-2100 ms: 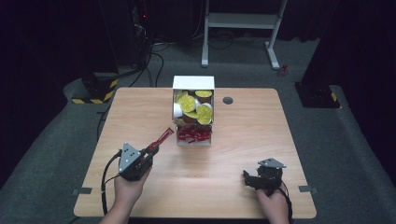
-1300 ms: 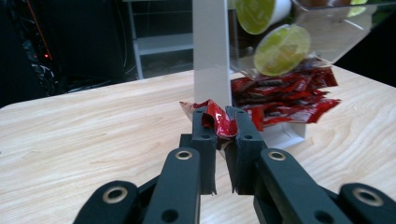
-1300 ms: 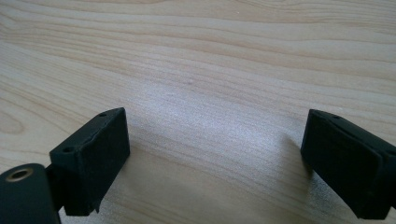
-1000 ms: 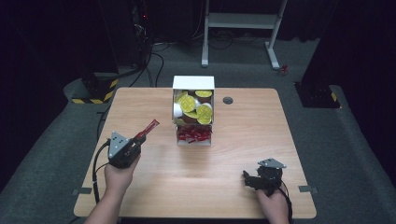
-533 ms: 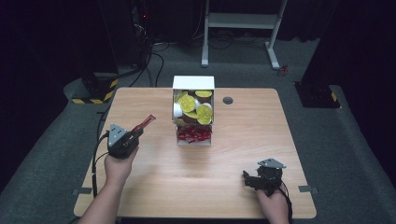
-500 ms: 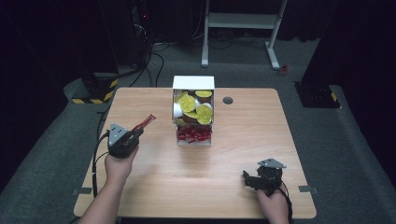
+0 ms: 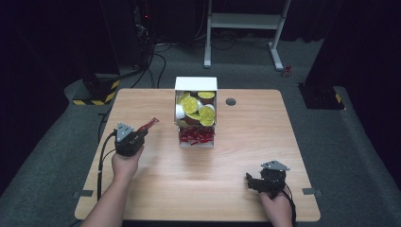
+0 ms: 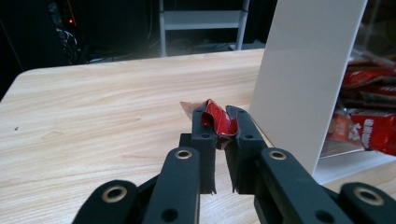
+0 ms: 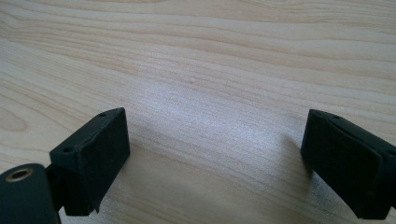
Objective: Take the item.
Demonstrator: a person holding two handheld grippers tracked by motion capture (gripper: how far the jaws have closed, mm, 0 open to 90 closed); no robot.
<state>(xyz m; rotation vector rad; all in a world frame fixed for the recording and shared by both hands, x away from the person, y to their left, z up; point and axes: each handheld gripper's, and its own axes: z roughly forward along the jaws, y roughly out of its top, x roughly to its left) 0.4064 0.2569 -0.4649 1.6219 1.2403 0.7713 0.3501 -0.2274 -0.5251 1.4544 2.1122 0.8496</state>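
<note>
1. With the left tongs (image 8: pixel 220 135) clamped on a red sachet (image 8: pixel 215 119), the grip sits low on the crumpled packet; its free end pokes up and toward the white dispenser box (image 7: pixel 195 111) in the high view.
2. Sachet (image 7: pixel 147 125) is in the air over the left part of the desk (image 7: pixel 156 189), well apart from the box and from the red pile (image 7: pixel 195 137) in the box's bottom tray.
3. Right tongs (image 9: pixel 212 163) rest wide open near the desk's front right edge, nothing between them.
4. My read: the step in hand is carrying the sachet off and setting it down. To do it well, keep the squeeze steady, since the wrapper looks thin and slippery and is bunched.
5. Lower until the sachet touches wood before opening; dropping it from height risks it fluttering.
6. Choose bare wood left of the box, so the white side wall (image 8: pixel 303 79) stays clear of the jaws.
</note>
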